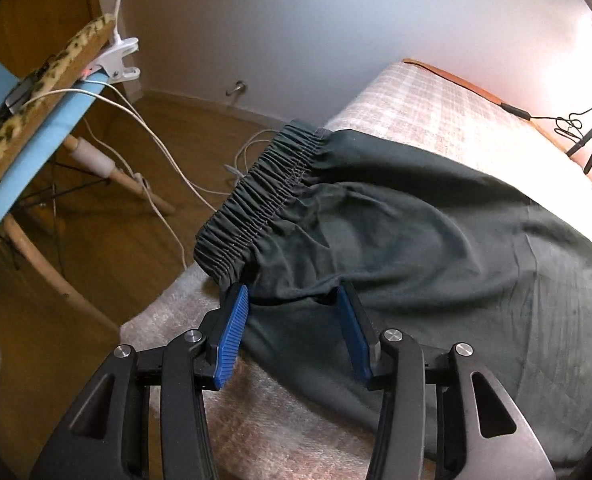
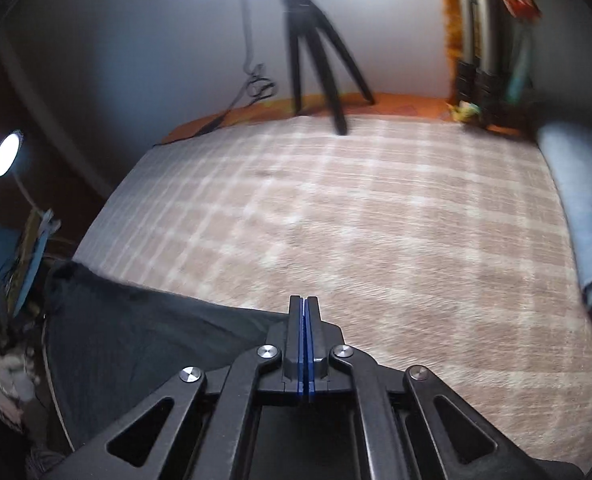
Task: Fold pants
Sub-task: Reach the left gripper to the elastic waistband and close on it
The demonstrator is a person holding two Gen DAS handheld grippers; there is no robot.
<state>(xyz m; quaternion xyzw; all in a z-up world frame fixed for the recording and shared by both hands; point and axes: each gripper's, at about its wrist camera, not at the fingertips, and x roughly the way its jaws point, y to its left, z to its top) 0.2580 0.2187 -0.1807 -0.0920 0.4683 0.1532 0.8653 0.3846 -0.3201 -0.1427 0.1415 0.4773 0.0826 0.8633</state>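
Your left gripper [image 1: 292, 300] is spread wide over the dark pants [image 1: 436, 240], which lie on the checked bed [image 1: 436, 108], waistband [image 1: 264, 196] hanging off its edge, legs running away to the right. Your right gripper [image 2: 305, 308] is pinched closed; whether it's got fabric, I can't tell.

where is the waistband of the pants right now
In the left wrist view the gathered waistband sits left of centre, hanging past the edge of the checked blanket, just ahead of the open left gripper.
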